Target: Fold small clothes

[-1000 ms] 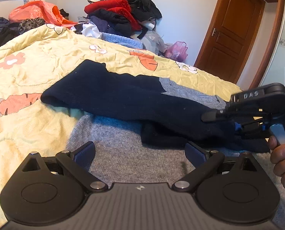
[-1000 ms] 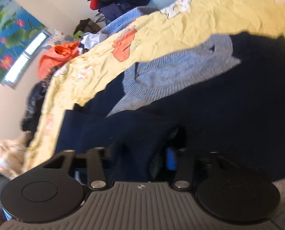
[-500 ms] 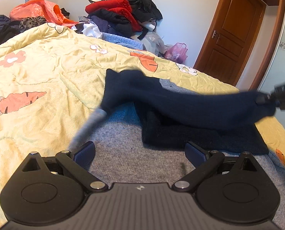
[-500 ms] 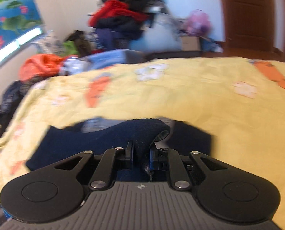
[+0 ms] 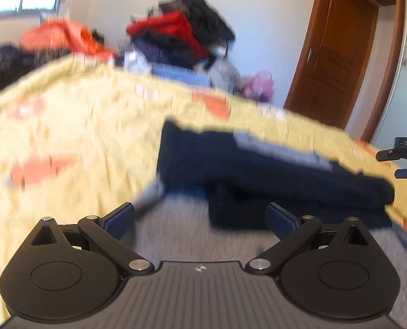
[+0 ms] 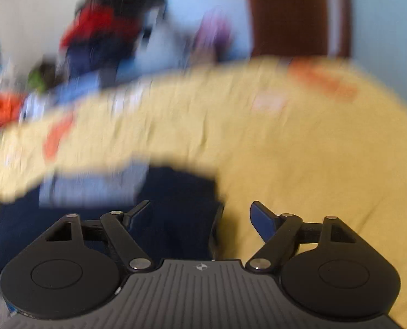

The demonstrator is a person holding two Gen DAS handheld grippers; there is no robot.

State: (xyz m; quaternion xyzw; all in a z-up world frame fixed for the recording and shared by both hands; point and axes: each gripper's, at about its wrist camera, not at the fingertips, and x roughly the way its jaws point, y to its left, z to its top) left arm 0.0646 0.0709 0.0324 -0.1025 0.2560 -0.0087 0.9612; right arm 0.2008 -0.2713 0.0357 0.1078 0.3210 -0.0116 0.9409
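Both tongs, left (image 5: 200, 216) and right (image 6: 200, 216), are spread wide, nothing gripped, right just opened. Navy sleeve (image 5: 272, 164) looks soft, floppy; best pinched at cuff.

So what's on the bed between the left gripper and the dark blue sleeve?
Only grey knit fabric lies between the left gripper and the dark blue sleeve, seen in the left wrist view.
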